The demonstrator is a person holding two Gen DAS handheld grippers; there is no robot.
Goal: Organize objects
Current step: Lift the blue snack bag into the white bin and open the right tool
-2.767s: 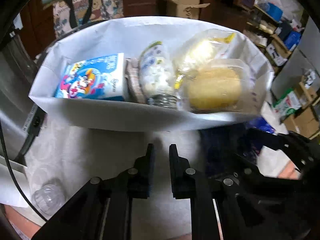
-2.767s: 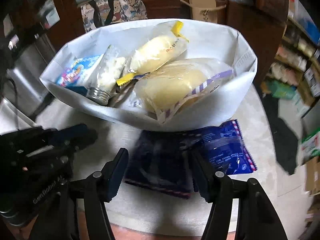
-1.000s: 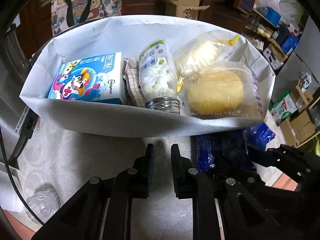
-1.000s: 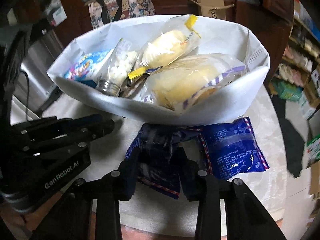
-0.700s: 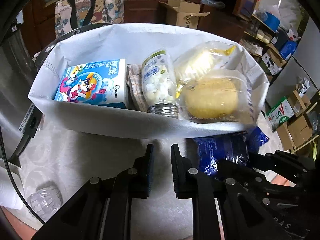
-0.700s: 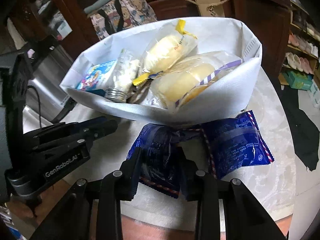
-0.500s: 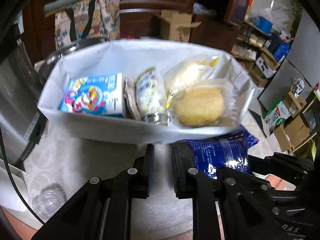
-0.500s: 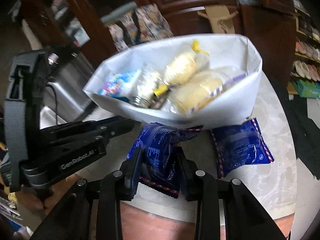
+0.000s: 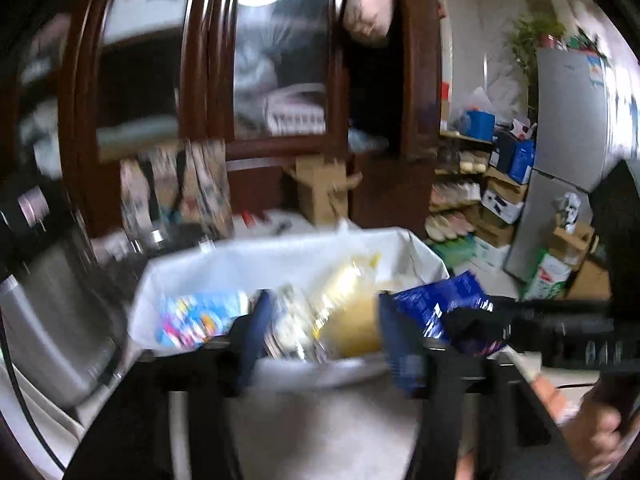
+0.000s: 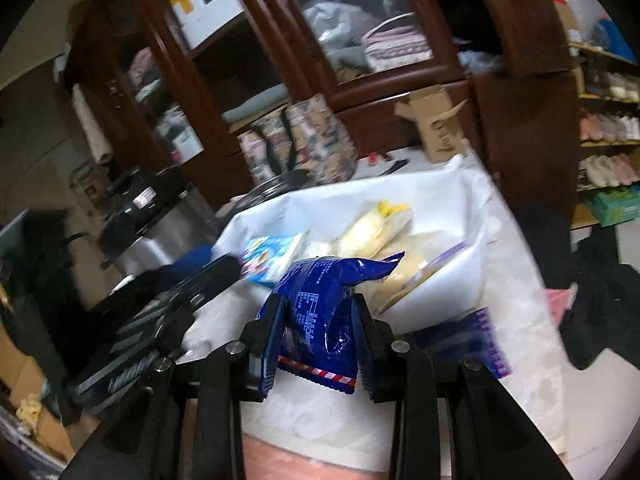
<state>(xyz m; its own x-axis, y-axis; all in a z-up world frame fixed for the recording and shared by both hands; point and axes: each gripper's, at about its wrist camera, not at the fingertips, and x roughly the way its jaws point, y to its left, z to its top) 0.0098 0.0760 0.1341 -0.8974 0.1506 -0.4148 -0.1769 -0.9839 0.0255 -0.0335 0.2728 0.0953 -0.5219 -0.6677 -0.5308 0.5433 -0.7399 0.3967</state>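
The right gripper is pinching a crinkly, glossy blue snack packet, holding it in the air just before the soft white fabric bag. The left gripper is opening, its jaws bare, facing that bag of wrapped buns.

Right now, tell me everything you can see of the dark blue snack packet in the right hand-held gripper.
The dark blue snack packet is glossy crinkled foil with white print and a red-and-white striped bottom seal. The right hand-held gripper pinches it at the middle, so it stands upright, its top corner bent toward the white bag behind. It hangs clear of the table; only the two pads touch it.
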